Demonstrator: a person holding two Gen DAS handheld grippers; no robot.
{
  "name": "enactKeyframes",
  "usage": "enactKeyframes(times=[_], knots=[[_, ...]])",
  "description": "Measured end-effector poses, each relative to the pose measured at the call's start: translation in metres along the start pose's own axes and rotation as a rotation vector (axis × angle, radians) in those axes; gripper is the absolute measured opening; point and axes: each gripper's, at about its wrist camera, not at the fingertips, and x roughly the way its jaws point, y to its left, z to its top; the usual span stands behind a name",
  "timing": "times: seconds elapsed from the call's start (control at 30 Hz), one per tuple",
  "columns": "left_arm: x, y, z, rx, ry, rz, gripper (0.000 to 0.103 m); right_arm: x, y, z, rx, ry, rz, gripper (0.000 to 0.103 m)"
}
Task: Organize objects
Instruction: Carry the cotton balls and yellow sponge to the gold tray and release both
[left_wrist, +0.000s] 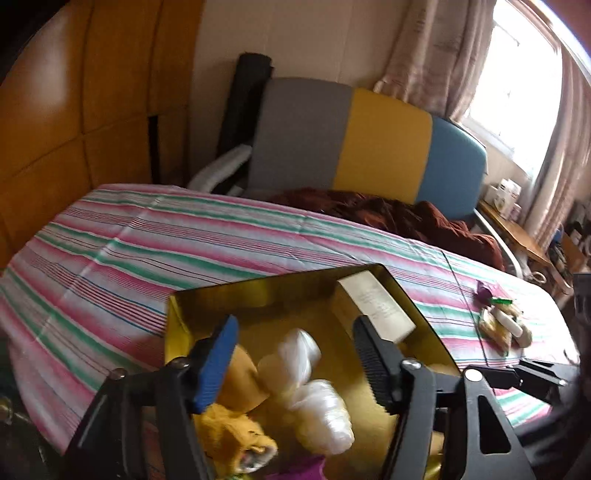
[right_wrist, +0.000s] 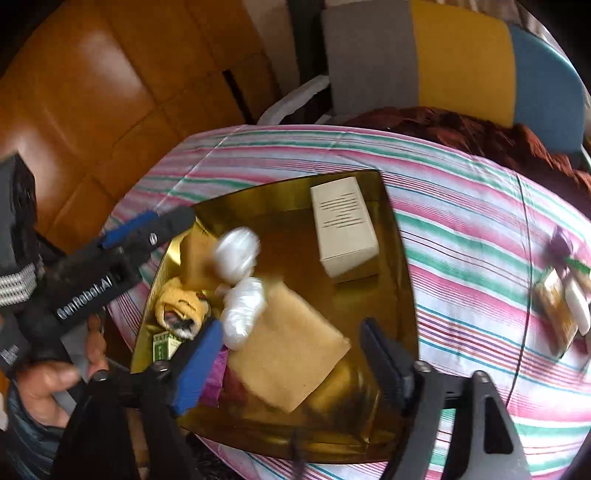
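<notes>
Between the spread fingers of the left gripper (left_wrist: 295, 354) lies a pair of white plastic-wrapped bundles (left_wrist: 314, 384); the pads do not touch them, so the jaws stand released with nothing gripped. Just under the blue-padded finger (left_wrist: 218, 358) sits a yellow cloth item (left_wrist: 236, 439), blurred. Beyond the black finger (left_wrist: 373, 362) a cream box (left_wrist: 373, 310) stands in the far corner of a gold tray (left_wrist: 258, 295) that holds all of these. Past the tray spreads a striped cloth (left_wrist: 147, 240), and well off to the black finger's side a small cluster of loose items (left_wrist: 502, 321) lies on it.

Under the right gripper (right_wrist: 291, 350) the jaws are likewise wide apart and empty. Between its fingers lies a flat tan packet (right_wrist: 291, 347) on the tray floor (right_wrist: 369, 302). Just beside its blue finger (right_wrist: 199, 365) are the white bundles (right_wrist: 240, 280), the yellow cloth (right_wrist: 181, 302) and a small green box (right_wrist: 164, 345). Ahead of the fingers stands the cream box (right_wrist: 343, 225). Farther to the blue finger's side, the left gripper (right_wrist: 147, 225) reaches over the tray's edge, with a person's hand (right_wrist: 48, 380) on its handle. Out past the black finger, on the cloth (right_wrist: 461, 240), lies the loose cluster (right_wrist: 565, 306).
</notes>
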Motion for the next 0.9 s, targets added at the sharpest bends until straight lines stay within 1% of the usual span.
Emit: enactKeyframes(times=[0.1,0.17,0.27,0.3,0.33,0.43,0.5,0.53,0.6,0.67,0.7,0.73,0.77,0.83,0.9], knots=[[-0.009,0.003,-0.002,-0.007,-0.024,0.034,0.077,0.003,0.009,-0.005,-0.045,-0.025,-0.041,0.083],[-0.015,0.003,-0.006,-0.007,-0.039,0.058,0.084,0.002,0.016,-0.008,-0.075,-0.054,-0.075,0.084],[-0.024,0.002,-0.012,-0.013,-0.055,0.085,0.088,-0.003,0.021,-0.011,-0.097,-0.103,-0.116,0.084],[-0.028,0.001,-0.013,-0.011,-0.059,0.094,0.088,-0.007,0.023,-0.013,-0.106,-0.125,-0.135,0.084],[-0.029,-0.001,-0.014,-0.008,-0.063,0.102,0.089,-0.014,0.027,-0.015,-0.121,-0.167,-0.167,0.084],[-0.037,-0.005,-0.018,0.002,-0.076,0.116,0.093,-0.03,0.033,-0.02,-0.149,-0.27,-0.224,0.084],[-0.04,-0.007,-0.021,0.0,-0.081,0.123,0.093,-0.034,0.034,-0.021,-0.147,-0.296,-0.248,0.084],[-0.042,-0.008,-0.022,-0.001,-0.081,0.122,0.094,-0.033,0.034,-0.023,-0.144,-0.285,-0.268,0.084],[-0.043,-0.011,-0.025,0.002,-0.079,0.121,0.094,-0.03,0.031,-0.024,-0.133,-0.26,-0.26,0.084],[-0.045,-0.014,-0.027,0.01,-0.079,0.123,0.095,-0.028,0.026,-0.028,-0.1,-0.223,-0.2,0.082],[-0.046,-0.015,-0.029,0.015,-0.076,0.124,0.096,-0.027,0.023,-0.029,-0.08,-0.209,-0.175,0.076],[-0.047,-0.016,-0.03,0.018,-0.074,0.125,0.096,-0.026,0.019,-0.032,-0.054,-0.205,-0.159,0.075],[-0.048,-0.017,-0.032,0.021,-0.071,0.126,0.096,-0.027,0.018,-0.033,-0.049,-0.208,-0.162,0.075],[-0.049,-0.018,-0.036,0.024,-0.067,0.129,0.097,-0.028,0.018,-0.036,-0.06,-0.215,-0.174,0.075],[-0.05,-0.018,-0.04,0.026,-0.058,0.135,0.098,-0.029,0.017,-0.038,-0.055,-0.218,-0.161,0.076]])
